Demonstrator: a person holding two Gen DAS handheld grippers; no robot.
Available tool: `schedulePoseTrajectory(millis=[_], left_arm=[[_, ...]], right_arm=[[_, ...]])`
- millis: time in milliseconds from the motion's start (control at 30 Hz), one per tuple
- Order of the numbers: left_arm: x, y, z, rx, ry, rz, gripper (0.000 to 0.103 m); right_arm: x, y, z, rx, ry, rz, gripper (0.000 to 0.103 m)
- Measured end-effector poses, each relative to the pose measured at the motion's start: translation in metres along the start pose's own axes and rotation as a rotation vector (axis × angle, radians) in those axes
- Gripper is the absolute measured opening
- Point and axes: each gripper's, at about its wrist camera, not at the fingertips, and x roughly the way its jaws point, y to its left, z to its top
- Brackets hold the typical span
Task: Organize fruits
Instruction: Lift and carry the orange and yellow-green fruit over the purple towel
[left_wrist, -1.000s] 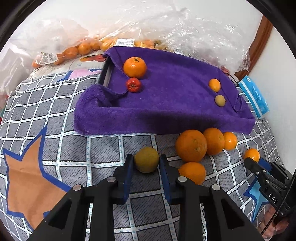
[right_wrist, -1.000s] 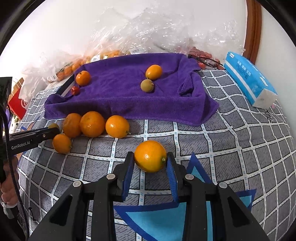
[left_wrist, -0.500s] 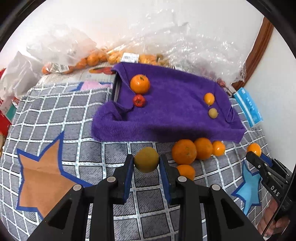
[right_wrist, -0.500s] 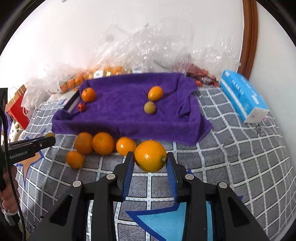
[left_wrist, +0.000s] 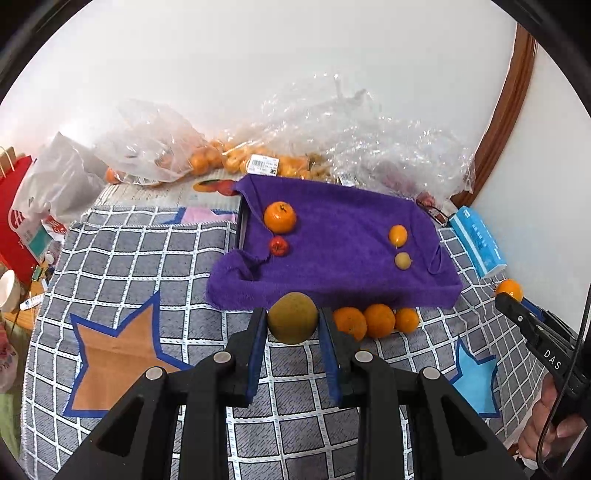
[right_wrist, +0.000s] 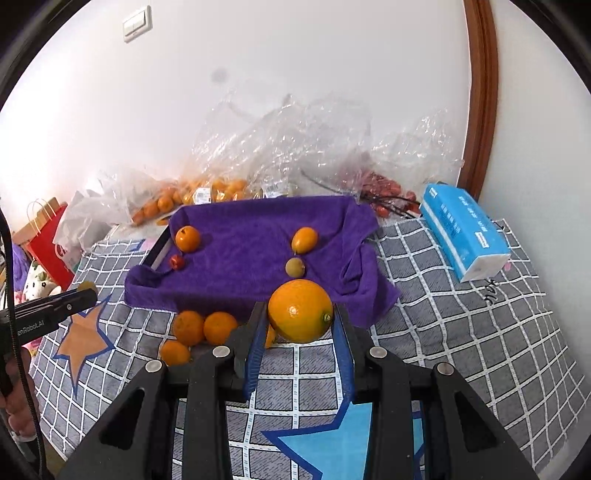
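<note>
Left tongs: we see our left gripper (left_wrist: 292, 325) clamped on a greenish-brown fruit (left_wrist: 292, 322), the pads pressing both its sides, held above the checked blanket (left_wrist: 140, 266).
Right tongs: our right gripper (right_wrist: 300, 325) is clamped on a big orange (right_wrist: 300, 311), also clear of the blanket.
Towel: a purple towel (right_wrist: 243, 258) lies over a tray ahead of both grippers; on it we count a tangerine (left_wrist: 280, 217) with a small red fruit (left_wrist: 278, 246) just beside it, and towards the right an oval orange fruit (left_wrist: 398, 234) near a small green-brown fruit (left_wrist: 402, 260).
Loose fruit: a cluster of oranges (left_wrist: 378, 320) sits on the blanket against the towel's near edge.
Behind: clear bags (right_wrist: 280, 147) of fruit along the wall; a blue tissue pack (right_wrist: 463, 236) lies right of the towel.
</note>
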Motion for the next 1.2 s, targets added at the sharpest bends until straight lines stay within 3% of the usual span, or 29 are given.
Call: schedulePoseTrajectory(millis=[1200], left_arm=[[-0.039, 0.012, 0.039, -0.031, -0.106, 0.002, 0.027]], right_arm=[[-0.016, 0.011, 0.04, -0.004, -0.079, 0.0, 0.035]])
